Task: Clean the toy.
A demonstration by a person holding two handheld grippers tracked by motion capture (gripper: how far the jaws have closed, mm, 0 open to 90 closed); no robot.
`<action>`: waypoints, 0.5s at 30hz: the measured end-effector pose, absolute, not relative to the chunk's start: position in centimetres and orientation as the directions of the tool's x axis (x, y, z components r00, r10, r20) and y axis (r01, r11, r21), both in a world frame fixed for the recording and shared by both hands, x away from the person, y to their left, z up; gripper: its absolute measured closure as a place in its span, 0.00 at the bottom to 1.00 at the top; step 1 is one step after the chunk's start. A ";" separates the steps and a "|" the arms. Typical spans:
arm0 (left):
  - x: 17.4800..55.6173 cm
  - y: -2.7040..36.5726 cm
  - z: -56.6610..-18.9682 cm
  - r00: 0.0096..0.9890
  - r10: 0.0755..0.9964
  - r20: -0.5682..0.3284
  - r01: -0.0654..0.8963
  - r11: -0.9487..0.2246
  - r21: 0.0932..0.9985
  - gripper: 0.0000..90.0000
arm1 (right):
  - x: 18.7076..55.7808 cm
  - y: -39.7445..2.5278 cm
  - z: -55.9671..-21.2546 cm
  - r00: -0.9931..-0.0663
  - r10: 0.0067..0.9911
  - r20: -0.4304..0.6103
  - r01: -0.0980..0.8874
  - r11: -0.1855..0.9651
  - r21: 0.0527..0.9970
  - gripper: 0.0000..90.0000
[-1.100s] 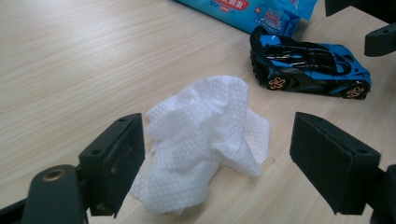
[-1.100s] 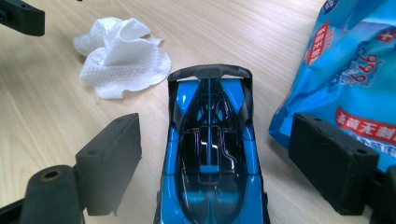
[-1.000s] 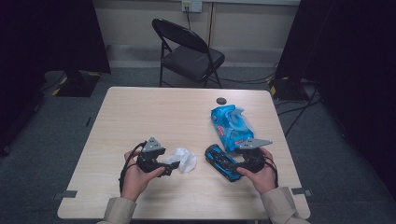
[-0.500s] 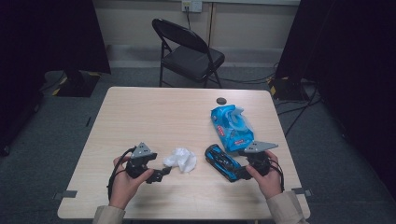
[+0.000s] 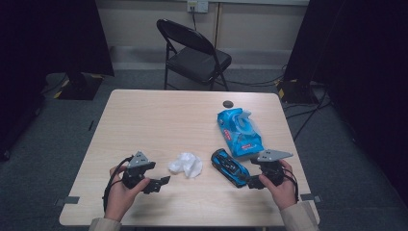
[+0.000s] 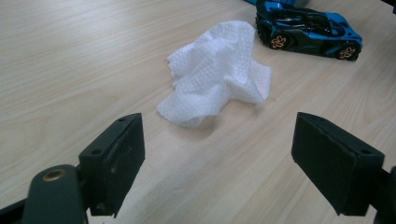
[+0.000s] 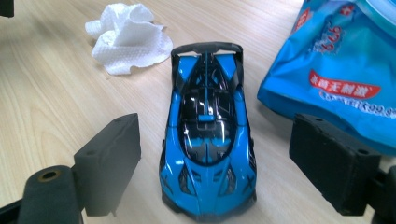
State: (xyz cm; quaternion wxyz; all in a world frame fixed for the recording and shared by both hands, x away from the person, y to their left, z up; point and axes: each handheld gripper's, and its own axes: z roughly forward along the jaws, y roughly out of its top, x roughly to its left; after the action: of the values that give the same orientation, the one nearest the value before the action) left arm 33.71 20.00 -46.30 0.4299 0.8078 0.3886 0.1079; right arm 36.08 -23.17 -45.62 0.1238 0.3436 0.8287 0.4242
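Left gripper pulled back off crumpled white tissue, jaws wide, empty. Right gripper open too, glossy blue toy car lengthwise btwn its 2 jaws, nearer.

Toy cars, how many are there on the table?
1. The blue toy car sits near the table's front right, between the white tissue and the right tongs, just below the blue wipes pack. None looks hidden.
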 end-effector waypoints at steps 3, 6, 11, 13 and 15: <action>33.5 20.5 -46.5 0.673 0.723 -0.157 0.536 -0.330 0.777 0.19 | 35.9 -23.8 -45.9 -0.725 0.682 0.092 0.473 0.396 0.787 0.18; 33.4 20.8 -46.6 0.667 0.726 -0.164 0.540 -0.320 0.779 0.19 | 35.7 -24.4 -46.1 -0.716 0.692 0.094 0.480 0.390 0.786 0.18; 33.3 21.1 -46.7 0.672 0.724 -0.158 0.538 -0.330 0.776 0.19 | 35.4 -25.3 -46.5 -0.702 0.705 0.099 0.492 0.381 0.783 0.18; 33.2 21.2 -46.9 0.668 0.729 -0.151 0.536 -0.331 0.776 0.19 | 35.2 -25.6 -46.6 -0.701 0.706 0.100 0.492 0.378 0.784 0.18; 33.1 21.4 -47.0 0.665 0.730 -0.157 0.540 -0.326 0.776 0.19 | 35.1 -25.9 -46.7 -0.697 0.709 0.104 0.493 0.370 0.787 0.18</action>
State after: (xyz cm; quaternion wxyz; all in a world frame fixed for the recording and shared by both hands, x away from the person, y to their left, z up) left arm 33.12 21.42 -47.01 0.4266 0.8066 0.3937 0.1112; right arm 35.09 -25.88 -46.75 0.1273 0.3677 0.8178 0.4242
